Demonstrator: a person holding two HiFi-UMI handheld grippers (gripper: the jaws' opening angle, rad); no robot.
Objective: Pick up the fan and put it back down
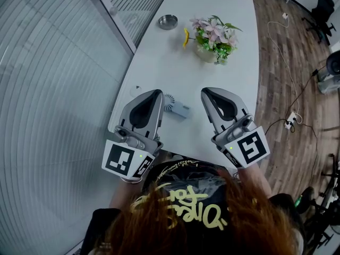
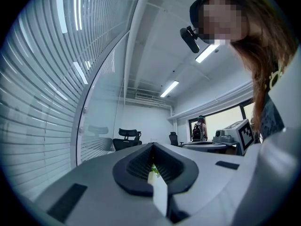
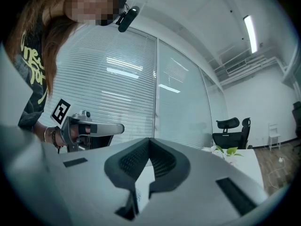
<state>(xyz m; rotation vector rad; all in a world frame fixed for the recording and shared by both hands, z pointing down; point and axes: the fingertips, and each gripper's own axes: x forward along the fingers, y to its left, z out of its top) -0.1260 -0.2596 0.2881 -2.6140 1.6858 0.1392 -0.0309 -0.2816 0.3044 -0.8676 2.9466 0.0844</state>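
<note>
Fan (image 1: 175, 105) lying flat on table (image 1: 223, 62), between grippers, nearer left one. Left gripper (image 1: 156, 93) and right gripper (image 1: 207, 92) hovering level, jaws pressing together, holding nothing. Fitting pre-lift or post-set-down alike. Judging: keeping both steady, avoiding nudging fan.

I held my grey plastic left gripper (image 1: 154, 93) level, jaws pressed together on nothing, my matching grey right gripper (image 1: 206, 91) alongside it but apart, jaws likewise closed and empty, both pointed away from my body.
</note>
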